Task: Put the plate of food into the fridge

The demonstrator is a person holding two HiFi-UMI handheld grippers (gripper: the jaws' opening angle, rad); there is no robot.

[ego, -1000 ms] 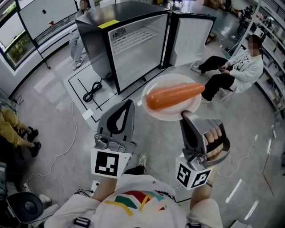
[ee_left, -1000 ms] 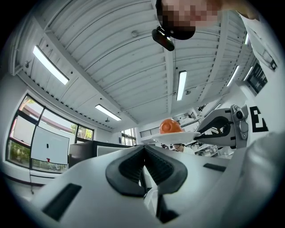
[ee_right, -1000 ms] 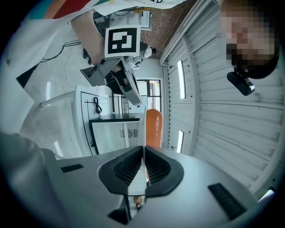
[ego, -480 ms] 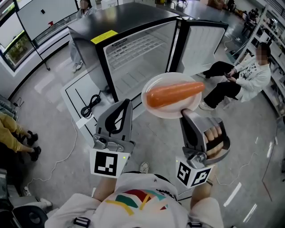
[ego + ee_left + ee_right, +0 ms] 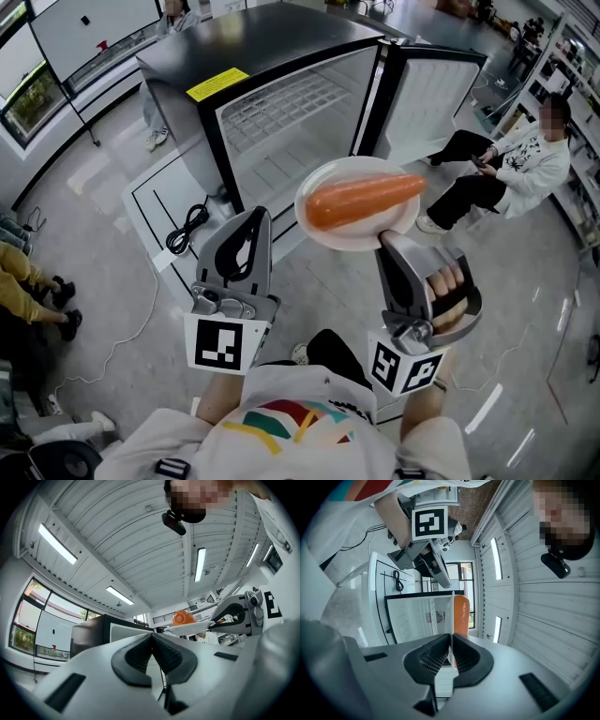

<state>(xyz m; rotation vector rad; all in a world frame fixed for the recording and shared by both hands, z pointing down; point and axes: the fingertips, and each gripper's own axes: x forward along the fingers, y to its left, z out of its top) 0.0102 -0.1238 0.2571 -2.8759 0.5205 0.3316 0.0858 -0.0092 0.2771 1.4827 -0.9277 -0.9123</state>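
Note:
A white plate point(image 5: 343, 239) carries a big orange carrot point(image 5: 362, 200) and hangs level in front of the open fridge point(image 5: 298, 120). My right gripper point(image 5: 385, 238) is shut on the plate's near rim; in the right gripper view the rim point(image 5: 452, 616) runs edge-on between the pads, with the carrot point(image 5: 461, 613) on one side. My left gripper point(image 5: 255, 215) is shut and holds nothing, to the left of the plate and a little nearer to me. From the left gripper point(image 5: 152, 637) view, the plate point(image 5: 187, 628) and carrot point(image 5: 183, 618) show to the right.
The fridge door point(image 5: 429, 89) stands swung open to the right, and wire shelves point(image 5: 281, 98) show inside. A black cable point(image 5: 190, 226) lies on the white floor mat at the left. One person sits at the right point(image 5: 511, 155); another's legs point(image 5: 28, 272) show at the left.
The fridge has come closer and sits larger in the head view. Both grippers and the plate keep nearly the same place before me, shifted slightly left.

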